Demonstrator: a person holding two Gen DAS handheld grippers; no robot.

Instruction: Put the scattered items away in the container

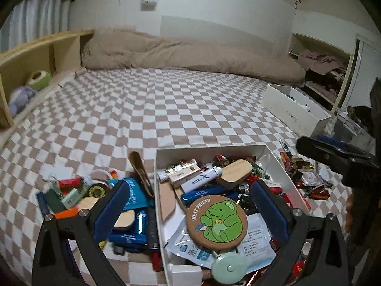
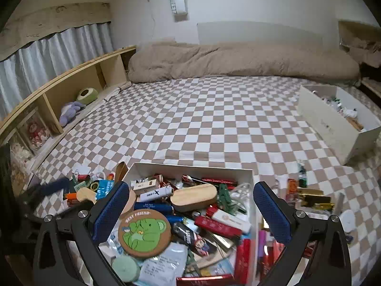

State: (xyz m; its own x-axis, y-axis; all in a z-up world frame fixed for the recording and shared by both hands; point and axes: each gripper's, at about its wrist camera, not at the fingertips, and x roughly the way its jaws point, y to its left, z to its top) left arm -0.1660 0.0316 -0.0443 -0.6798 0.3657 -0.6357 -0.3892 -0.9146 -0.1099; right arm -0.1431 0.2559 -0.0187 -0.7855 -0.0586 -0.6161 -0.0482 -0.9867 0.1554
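both grippers gape wide and hold nothing: the left gripper (image 1: 190,205) and right gripper (image 2: 191,211) hang over the cluttered white box (image 2: 250,170), bottom centre of each frame.

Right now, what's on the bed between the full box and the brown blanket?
Only bare checkered sheet lies between the box and the blanket, shown in both views.

open left gripper (image 1: 190,205) over cluttered white box (image 1: 209,148), round coaster (image 1: 216,221) inside
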